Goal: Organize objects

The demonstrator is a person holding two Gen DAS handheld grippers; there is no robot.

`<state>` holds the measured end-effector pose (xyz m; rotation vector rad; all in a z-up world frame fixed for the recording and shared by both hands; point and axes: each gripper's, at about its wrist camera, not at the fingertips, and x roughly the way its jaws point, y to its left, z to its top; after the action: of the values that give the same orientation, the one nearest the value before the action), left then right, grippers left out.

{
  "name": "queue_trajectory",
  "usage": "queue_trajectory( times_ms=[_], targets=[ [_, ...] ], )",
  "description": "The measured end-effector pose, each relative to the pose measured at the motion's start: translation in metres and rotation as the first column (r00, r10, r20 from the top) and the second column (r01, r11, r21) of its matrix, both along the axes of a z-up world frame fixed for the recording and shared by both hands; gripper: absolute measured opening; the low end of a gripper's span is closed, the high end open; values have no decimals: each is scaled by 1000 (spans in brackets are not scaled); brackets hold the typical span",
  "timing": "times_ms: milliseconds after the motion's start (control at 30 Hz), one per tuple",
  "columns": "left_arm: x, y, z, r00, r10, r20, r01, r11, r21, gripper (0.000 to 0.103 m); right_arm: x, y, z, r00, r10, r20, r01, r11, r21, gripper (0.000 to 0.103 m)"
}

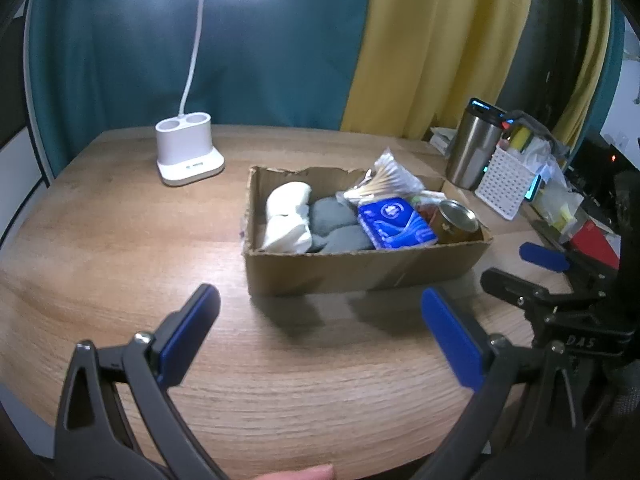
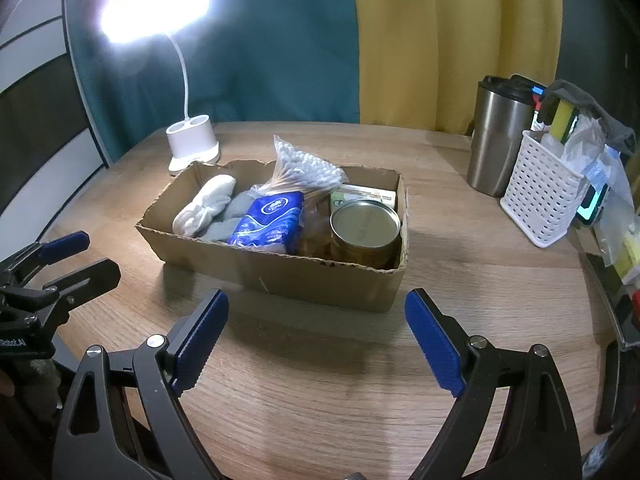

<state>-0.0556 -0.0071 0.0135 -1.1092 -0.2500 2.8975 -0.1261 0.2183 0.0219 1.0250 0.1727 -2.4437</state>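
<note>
Right wrist view: both the left tool (image 1: 320, 334) and right tool (image 2: 316, 338) are held wide and empty before the filled cardboard box (image 2: 320, 280) mid-tabletop (image 2: 320, 400); packing looks complete, so withdrawal is probably called for.

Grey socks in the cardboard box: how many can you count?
2: one grey sock beside the white cloth, the other grey sock nearer the front wall of the cardboard box. More may be hidden underneath.
</note>
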Motion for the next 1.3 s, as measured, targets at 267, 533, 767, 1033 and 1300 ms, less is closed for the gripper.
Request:
queue_trajectory(
  times_ms=[267, 533, 767, 1033, 1300],
  targets=[
    [-1, -1, -2, 1000, 2, 12, -2, 1000, -8, 102, 1, -1, -2, 1000, -1, 9, 1, 1000, 6, 92],
    [-2, -1, -5, 1000, 9, 21, -9, 1000, -11, 102, 1, -2, -2, 1000, -4, 13, 4, 1000, 7, 92],
    [-2, 0, -5, 1000, 9, 23, -9, 1000, -18, 102, 0, -1, -3, 1000, -7, 23, 7, 1000, 7, 92],
    [-2, 0, -6, 1000, 11, 27, -10, 1000, -19, 102, 0, 0, -4, 1000, -9, 25, 8, 1000, 7, 92],
    [-3, 1, -5, 1000, 8, 26, -7, 1000, -20, 102, -1, 1, -4, 1000, -10, 29, 10, 1000, 7, 92]
  ],
)
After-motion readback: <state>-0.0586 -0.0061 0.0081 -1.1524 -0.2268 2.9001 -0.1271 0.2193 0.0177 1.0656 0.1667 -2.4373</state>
